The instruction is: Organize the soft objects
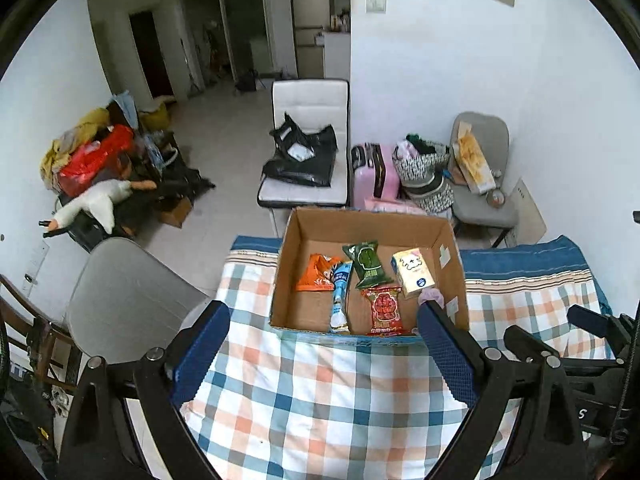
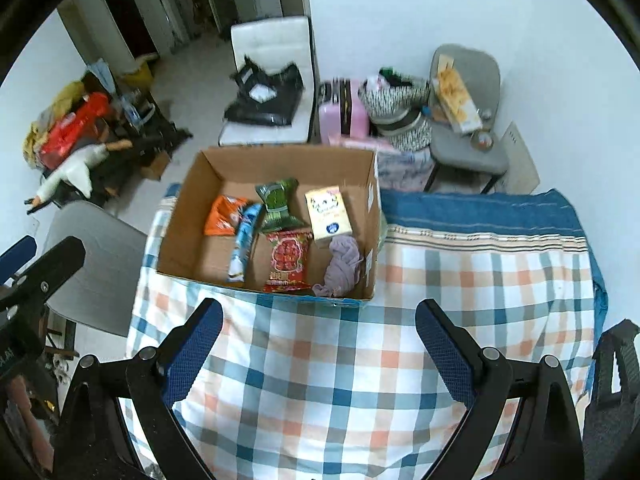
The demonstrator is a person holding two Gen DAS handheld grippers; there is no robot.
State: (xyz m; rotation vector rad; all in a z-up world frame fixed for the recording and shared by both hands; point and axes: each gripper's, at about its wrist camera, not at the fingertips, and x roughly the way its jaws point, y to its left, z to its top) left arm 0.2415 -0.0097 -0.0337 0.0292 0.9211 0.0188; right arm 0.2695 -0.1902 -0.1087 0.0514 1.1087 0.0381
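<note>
The left gripper (image 1: 324,324) hovers above the checked cloth (image 1: 320,392), jaws spread wide, nothing between them. The right gripper (image 2: 318,322) hovers over the same cloth (image 2: 360,380), jaws likewise spread wide and holding nothing. In the left view, part of the right gripper shows at the right edge.

A cardboard box (image 2: 188,216) rests on the cloth, ahead of both grippers. In the left view the box (image 1: 288,264) lies directly ahead between the fingers; in the right view it lies ahead and to the left.

Box contents, right view:
- Orange packet (image 2: 224,216), far left.
- Blue tube (image 2: 244,244), just beside the orange packet, lying lengthwise.
- Green packet (image 2: 278,204), toward the far wall.
- Red packet (image 2: 288,260), at the near wall, touching the green packet.
- Tissue pack (image 2: 328,216), near the right wall.
- Purple cloth (image 2: 340,266), crumpled in the near right corner, touching the tissue pack.

In the left view the purple cloth (image 1: 434,295) is mostly hidden behind the right-hand fingertip.

Beyond the table stand a white chair (image 1: 308,104), a pink suitcase (image 1: 376,176) and a grey chair (image 1: 480,196).
</note>
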